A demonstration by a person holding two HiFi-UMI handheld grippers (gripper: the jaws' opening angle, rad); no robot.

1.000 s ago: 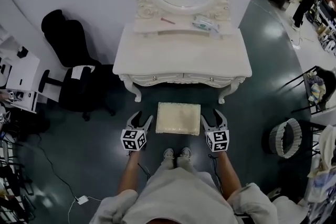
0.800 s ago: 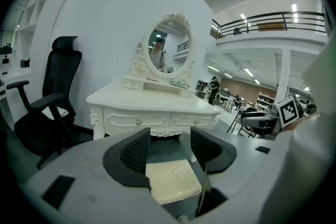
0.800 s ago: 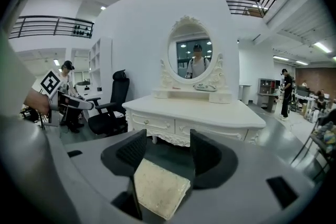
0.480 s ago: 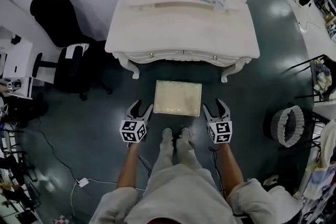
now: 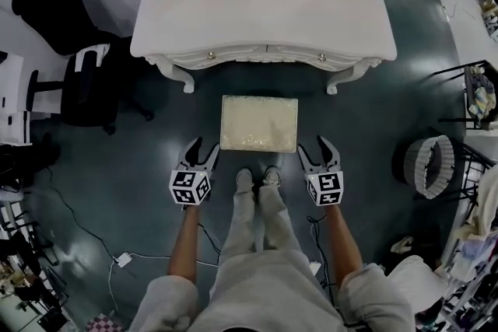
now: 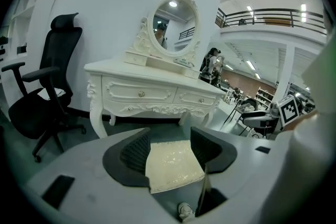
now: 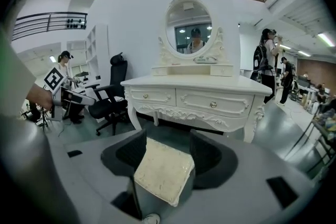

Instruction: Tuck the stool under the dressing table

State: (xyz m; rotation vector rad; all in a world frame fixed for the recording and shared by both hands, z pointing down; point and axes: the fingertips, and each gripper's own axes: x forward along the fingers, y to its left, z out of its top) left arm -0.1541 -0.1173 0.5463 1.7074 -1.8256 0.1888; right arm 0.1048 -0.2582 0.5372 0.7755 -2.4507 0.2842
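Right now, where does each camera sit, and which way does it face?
Head view: on the person's head, looking steeply down on the stool before the dressing table; forearms, legs, the left claw and the right claw show.
Left gripper view: rides the left claw, facing forward over the stool to the table; its own open jaws show.
Right gripper view: rides the right claw, facing the table's drawers; its own open jaws show.
Shared: all three see the stool and the table.

Your head view crops the dressing table (image 5: 264, 12) along its back; the stool (image 5: 259, 123) seat hides its own legs.
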